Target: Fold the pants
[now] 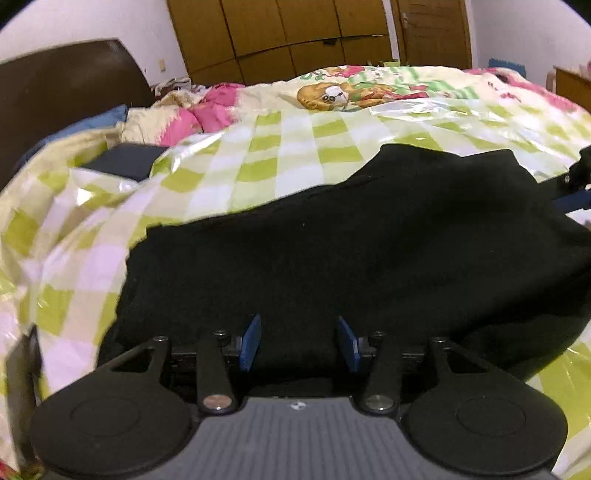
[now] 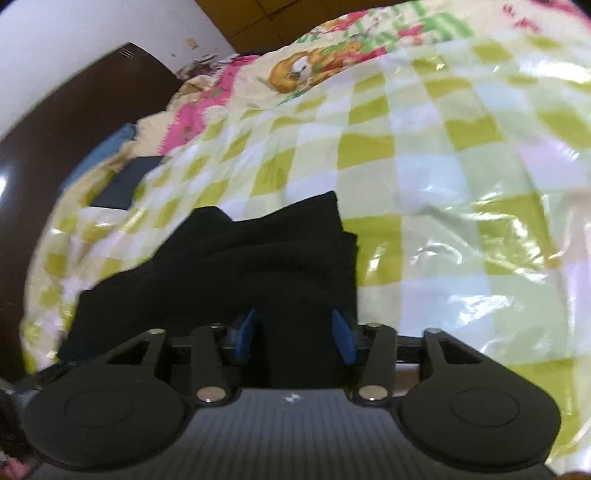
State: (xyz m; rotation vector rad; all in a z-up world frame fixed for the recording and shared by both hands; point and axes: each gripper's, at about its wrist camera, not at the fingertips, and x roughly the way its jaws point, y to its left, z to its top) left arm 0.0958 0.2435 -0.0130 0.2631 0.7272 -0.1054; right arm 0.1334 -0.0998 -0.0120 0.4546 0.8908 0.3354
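Observation:
The black pants (image 1: 351, 240) lie on a bed with a green and white checked cover (image 1: 258, 155). In the left wrist view my left gripper (image 1: 299, 341) is right over the near edge of the pants, its blue pads (image 1: 251, 341) spread apart with black cloth between them. In the right wrist view the pants (image 2: 258, 266) show stacked folded layers, with an end at the far side. My right gripper (image 2: 293, 334) stands over the near edge, pads (image 2: 341, 334) spread with cloth between. The right gripper also shows at the right edge of the left wrist view (image 1: 576, 177).
A dark brown headboard (image 1: 66, 85) is at the left. A dark flat object (image 1: 125, 162), a blue pillow (image 1: 92, 125) and pink bedding (image 1: 207, 110) lie near it. Wooden wardrobes (image 1: 295, 33) stand behind the bed. The checked cover (image 2: 461, 184) spreads to the right.

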